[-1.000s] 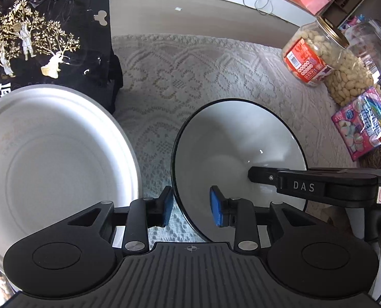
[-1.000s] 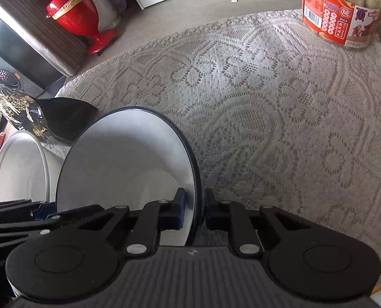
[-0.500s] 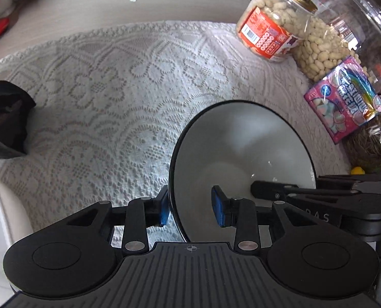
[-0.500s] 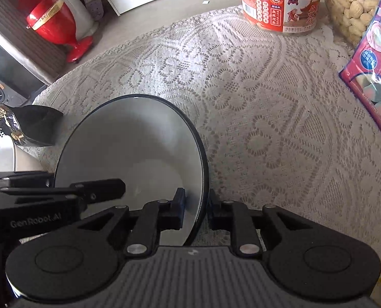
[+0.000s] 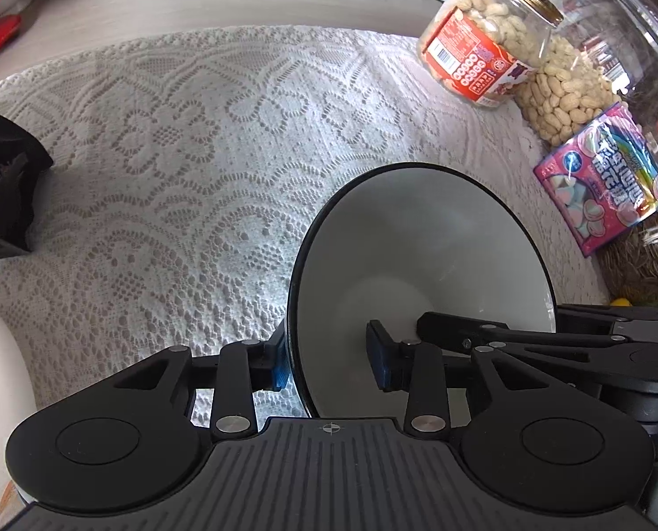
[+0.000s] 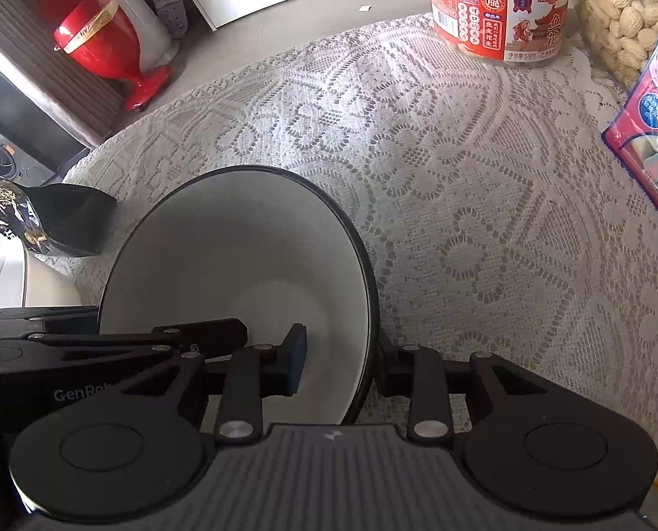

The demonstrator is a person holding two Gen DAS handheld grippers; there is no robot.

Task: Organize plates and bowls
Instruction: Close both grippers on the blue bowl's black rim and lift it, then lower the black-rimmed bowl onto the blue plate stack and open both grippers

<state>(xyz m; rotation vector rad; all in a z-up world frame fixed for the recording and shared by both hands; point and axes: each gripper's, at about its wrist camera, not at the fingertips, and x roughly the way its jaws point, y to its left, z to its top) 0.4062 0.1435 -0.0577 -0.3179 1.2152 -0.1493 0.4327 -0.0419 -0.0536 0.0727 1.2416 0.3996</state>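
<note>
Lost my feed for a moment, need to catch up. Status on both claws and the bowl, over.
Both claws opening, each straddling the bowl rim on opposite sides. Bowl on the lace cloth. Snack jar and candy bag nearby, clear of the bowl.

1. Both views are bright with soft daylight; the lace cloth (image 5: 205,168) is evenly lit.
2. Strong fisheye bending curves the desk's edge and stretches things at the borders.
3. Soft shadows lie beside the bowl (image 5: 422,265) and under the black bag (image 6: 63,221).
4. Glare streaks the clear jar (image 5: 639,44).
5. Focus is sharp throughout, with no motion blur.
</note>
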